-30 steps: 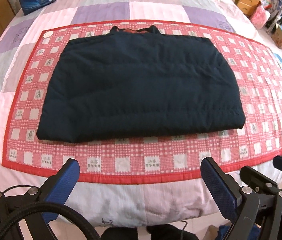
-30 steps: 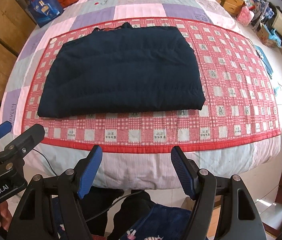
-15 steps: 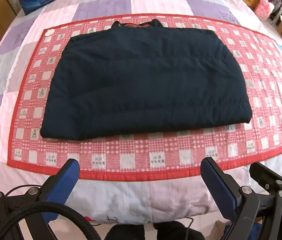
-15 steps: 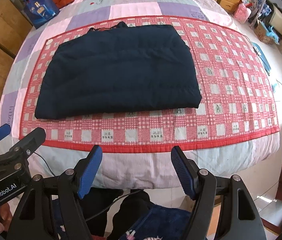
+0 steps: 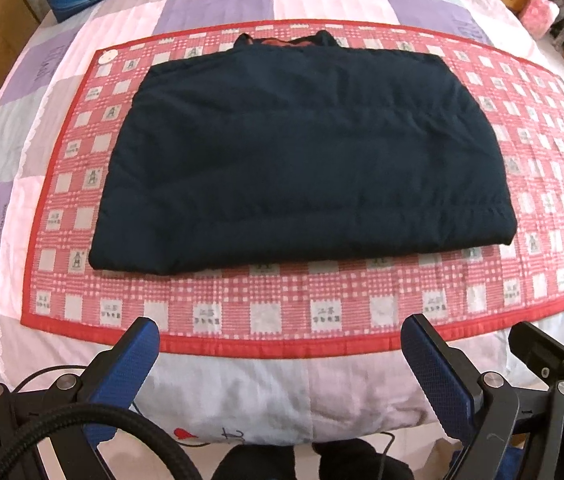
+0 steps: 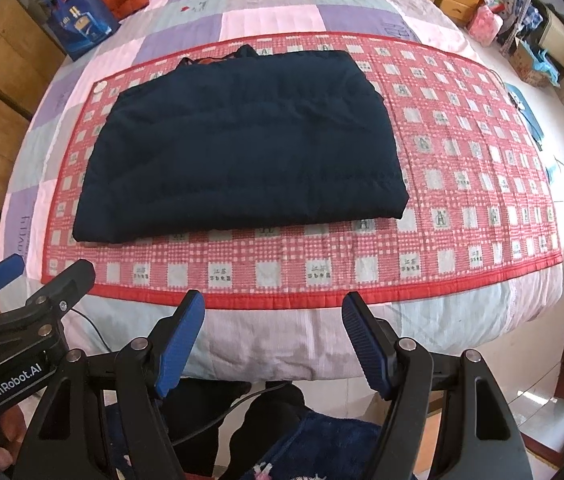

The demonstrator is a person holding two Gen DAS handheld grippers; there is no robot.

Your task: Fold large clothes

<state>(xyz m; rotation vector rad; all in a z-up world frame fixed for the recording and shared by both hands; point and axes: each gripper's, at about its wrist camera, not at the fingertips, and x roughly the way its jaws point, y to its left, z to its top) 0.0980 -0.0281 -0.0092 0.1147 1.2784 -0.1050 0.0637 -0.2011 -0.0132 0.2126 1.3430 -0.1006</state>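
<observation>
While the jacket (image 5: 302, 152) lies folded at 12 o'clock on the bed (image 5: 242, 392) | we hold left gripper (image 5: 278, 364) and right gripper (image 6: 274, 340) released, empty, ready to reach.

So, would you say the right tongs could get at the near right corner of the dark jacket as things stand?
Probably yes: the right tongs stand open and empty, and only bare red checked mat lies between them and the dark jacket.

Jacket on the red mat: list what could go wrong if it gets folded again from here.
1. The jacket looks thick and padded, so another fold may spring open or slide apart.
2. Both the left gripper and the right gripper hang open over the near edge of the bed, away from the cloth; a shallow pinch might catch only the top layer.
3. A pull could drag the red mat along.
</observation>
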